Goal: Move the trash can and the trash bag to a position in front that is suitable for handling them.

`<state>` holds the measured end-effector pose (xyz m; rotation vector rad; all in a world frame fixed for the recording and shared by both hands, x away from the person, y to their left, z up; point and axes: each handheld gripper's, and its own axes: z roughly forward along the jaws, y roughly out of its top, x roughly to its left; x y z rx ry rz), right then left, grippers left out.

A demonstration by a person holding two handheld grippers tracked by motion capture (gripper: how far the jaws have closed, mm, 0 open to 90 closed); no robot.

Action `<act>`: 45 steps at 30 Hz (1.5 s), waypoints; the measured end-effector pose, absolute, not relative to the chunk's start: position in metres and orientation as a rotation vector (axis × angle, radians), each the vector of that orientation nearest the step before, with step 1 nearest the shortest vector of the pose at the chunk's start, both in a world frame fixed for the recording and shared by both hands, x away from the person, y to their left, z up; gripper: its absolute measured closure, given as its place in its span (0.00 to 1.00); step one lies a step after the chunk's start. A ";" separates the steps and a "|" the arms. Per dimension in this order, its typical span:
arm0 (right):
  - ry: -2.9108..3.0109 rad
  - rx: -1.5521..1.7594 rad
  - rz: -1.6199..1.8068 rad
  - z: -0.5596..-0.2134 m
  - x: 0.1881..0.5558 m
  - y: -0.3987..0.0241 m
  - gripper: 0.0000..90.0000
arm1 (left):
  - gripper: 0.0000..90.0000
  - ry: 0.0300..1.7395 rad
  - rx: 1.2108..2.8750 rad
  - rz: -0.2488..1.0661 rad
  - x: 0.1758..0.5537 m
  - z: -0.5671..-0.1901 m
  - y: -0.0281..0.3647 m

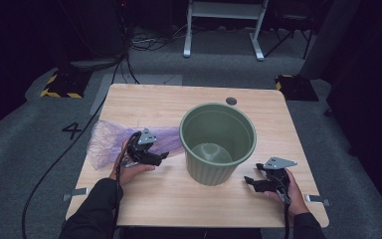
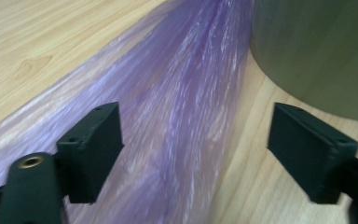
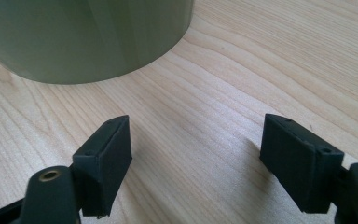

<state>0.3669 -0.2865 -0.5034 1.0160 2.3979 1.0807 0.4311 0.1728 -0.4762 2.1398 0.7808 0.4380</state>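
A green ribbed bin (image 1: 214, 172) stands upright and empty in the middle of the wooden table (image 1: 179, 199). A thin purple plastic bag (image 1: 107, 142) lies flat to its left, one end reaching the bin's base. My left gripper (image 1: 163, 157) hovers over that end, pointing toward the bin. In the left gripper view its jaws (image 2: 196, 149) stand wide apart, with the bag (image 2: 182, 93) lying on the table below them and the bin wall (image 2: 317, 51) at upper right. My right gripper (image 1: 248, 180) is open and empty at the bin's right. Its jaws (image 3: 198, 161) frame bare wood, the bin (image 3: 84, 37) ahead to the left.
A round cable hole (image 1: 231, 101) sits near the table's far edge. Metal brackets (image 1: 77, 193) (image 1: 318, 200) stick out at the front corners. On the grey carpet beyond lie cables, a yellow-and-black striped block (image 1: 59, 84) and a white metal frame (image 1: 224, 30).
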 end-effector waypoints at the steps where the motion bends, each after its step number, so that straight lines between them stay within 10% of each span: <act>1: 2.398 1.014 1.081 -0.503 0.367 -0.286 0.27 | 0.17 0.784 2.140 0.439 0.436 -0.479 0.171; 7: 2.400 1.010 1.081 -0.503 0.367 -0.286 0.27 | 0.21 0.851 2.182 0.416 0.449 -0.491 0.169; 26: 2.399 1.012 1.080 -0.503 0.367 -0.286 0.27 | 0.92 0.939 2.172 0.351 0.447 -0.497 0.183; 45: 2.399 1.014 1.080 -0.503 0.367 -0.286 0.27 | 0.99 0.946 2.026 0.424 0.440 -0.487 0.202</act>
